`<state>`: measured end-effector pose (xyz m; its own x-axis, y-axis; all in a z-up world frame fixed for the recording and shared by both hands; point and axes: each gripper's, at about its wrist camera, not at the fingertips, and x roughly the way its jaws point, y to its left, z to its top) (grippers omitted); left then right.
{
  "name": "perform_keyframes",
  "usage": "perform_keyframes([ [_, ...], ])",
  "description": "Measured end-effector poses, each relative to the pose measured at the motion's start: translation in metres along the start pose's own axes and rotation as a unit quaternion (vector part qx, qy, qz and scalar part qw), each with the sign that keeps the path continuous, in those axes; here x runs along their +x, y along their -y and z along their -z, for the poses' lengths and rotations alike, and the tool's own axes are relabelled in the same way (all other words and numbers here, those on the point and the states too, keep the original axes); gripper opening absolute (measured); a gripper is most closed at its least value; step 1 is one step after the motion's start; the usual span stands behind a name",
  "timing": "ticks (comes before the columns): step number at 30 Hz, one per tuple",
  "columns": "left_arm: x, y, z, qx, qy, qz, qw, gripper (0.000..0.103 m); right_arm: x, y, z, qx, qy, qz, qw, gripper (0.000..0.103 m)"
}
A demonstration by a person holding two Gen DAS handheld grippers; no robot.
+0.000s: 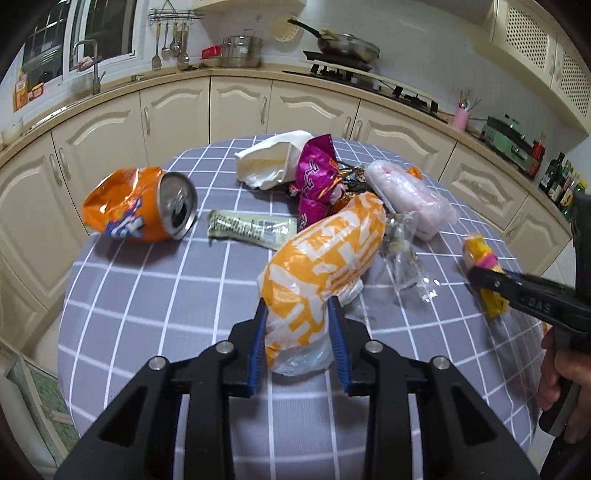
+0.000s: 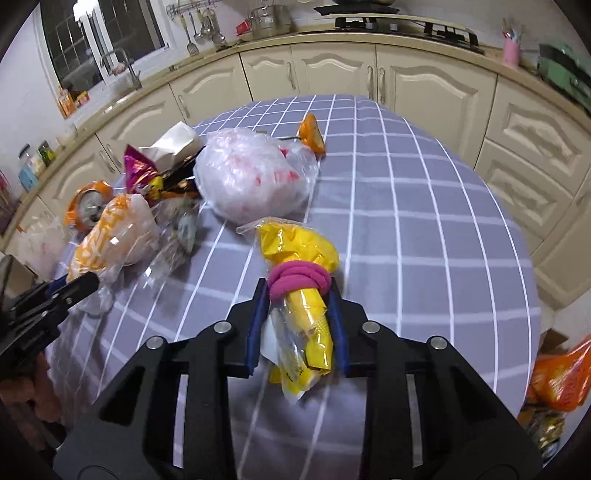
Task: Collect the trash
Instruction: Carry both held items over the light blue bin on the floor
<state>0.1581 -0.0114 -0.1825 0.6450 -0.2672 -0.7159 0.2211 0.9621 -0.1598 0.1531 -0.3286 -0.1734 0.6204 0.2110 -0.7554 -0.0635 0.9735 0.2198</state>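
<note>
The left hand-held gripper (image 1: 297, 317) pinches the soft, light orange-and-white bag (image 1: 325, 254) low-centre; the right hand-held gripper (image 2: 297, 295) clamps the slippery yellow bag (image 2: 303, 273) just below its pink band (image 2: 298, 281).

A home kitchen, with a table in the middle.

Cream cabinets (image 1: 240, 107) run under a long counter (image 1: 236, 72) that bears a gas hob (image 1: 373, 79) with a pan (image 1: 347, 44), steel pots (image 1: 242, 50) and a rack of hanging utensils (image 1: 171, 37). A tap (image 1: 92, 62) stands by a dark window (image 1: 107, 29); bottles (image 1: 561, 181) line the far end. The table wears a grey checked cloth (image 1: 155, 295).
</note>
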Motion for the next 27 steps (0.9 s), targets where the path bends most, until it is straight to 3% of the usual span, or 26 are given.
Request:
perform_keyframes([
  [10, -0.044, -0.012, 0.018, -0.051, 0.044, -0.007, 0.9977, 0.024, -0.049, 0.013, 0.012, 0.02, 0.041, -0.037, 0.998, 0.03],
  [17, -0.095, 0.013, 0.013, -0.036, 0.106, -0.017, 0.9935, 0.024, -0.086, 0.021, 0.014, 0.025, 0.087, -0.048, 0.995, 0.03],
  [22, -0.112, 0.06, -0.001, -0.007, 0.125, 0.025, 0.9918, 0.024, -0.119, 0.043, 0.016, 0.042, 0.12, -0.042, 0.991, 0.03],
  [27, -0.105, 0.126, -0.007, 0.038, 0.116, 0.087, 0.9887, 0.024, -0.159, 0.098, 0.031, 0.083, 0.151, 0.0, 0.985, 0.03],
])
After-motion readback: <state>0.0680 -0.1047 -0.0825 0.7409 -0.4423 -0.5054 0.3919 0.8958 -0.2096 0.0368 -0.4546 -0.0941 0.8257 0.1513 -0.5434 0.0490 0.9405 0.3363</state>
